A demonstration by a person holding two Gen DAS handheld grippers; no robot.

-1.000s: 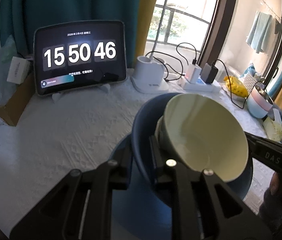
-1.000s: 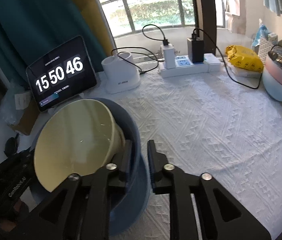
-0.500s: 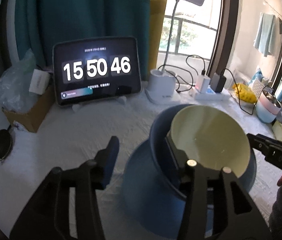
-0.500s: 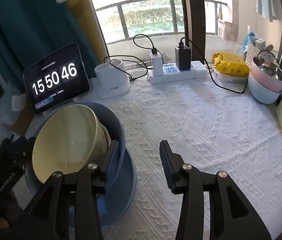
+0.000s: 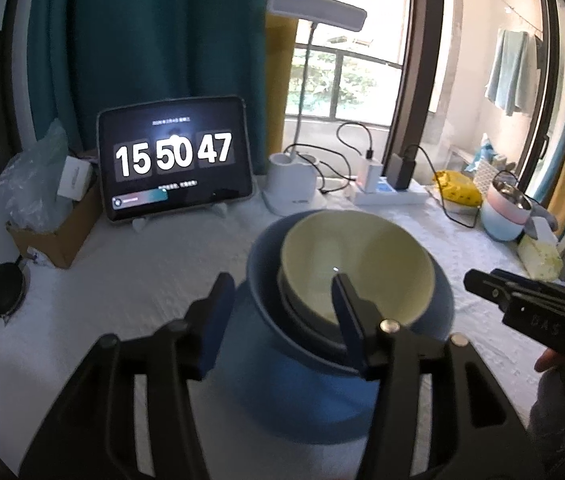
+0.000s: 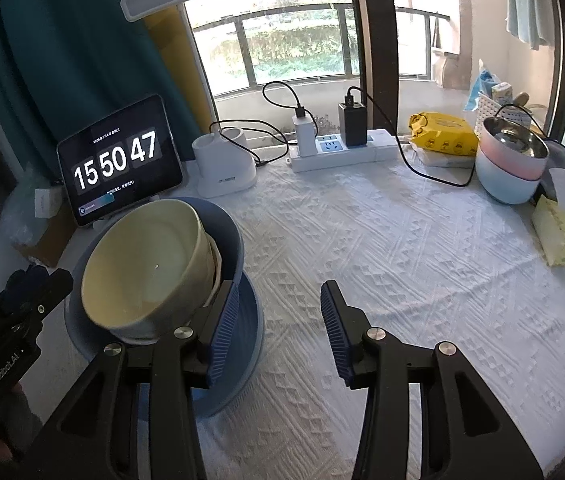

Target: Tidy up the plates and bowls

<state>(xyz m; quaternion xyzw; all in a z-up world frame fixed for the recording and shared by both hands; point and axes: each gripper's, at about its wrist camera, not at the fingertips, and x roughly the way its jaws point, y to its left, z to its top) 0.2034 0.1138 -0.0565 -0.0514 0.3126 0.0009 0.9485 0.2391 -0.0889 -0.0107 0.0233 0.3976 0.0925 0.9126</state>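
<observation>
Blue-padded left tongs nearest, jaws opening, rim of the blue bowl between the pads but neither pad seen pressing on it; nothing held. Likewise right tongs about half spread, gripping nothing, one pad just beside the blue bowl's wall, gap over bare white cloth. Probably a let-go after setting the stack down, judging from both pairs flanking it from opposite sides. Between them, the task's crockery: cream bowl nested in the blue bowl, a second pale rim just showing beneath it, all seated in a wider blue dish on the surface. Nest leaning rather than level, cream bowl tipped toward the left tongs' side, so possibly not fully seated; a nudge might be wanted. Stacked smallest inside largest, presumably to save room. On the right tongs' body, "DAS"; on the left tongs' body, lettering like "GenRobot.AI". Part of a hand visible behind each. Farther back, tablet propped on a stand, showing "15 50 47", smaller script above and below too fine to read. Beside it a white lamp base, then a power strip with chargers plugged in. Far right, a yellow pack, a pink-and-blue steel-lined bowl well apart from the stack, and a tissue box.
</observation>
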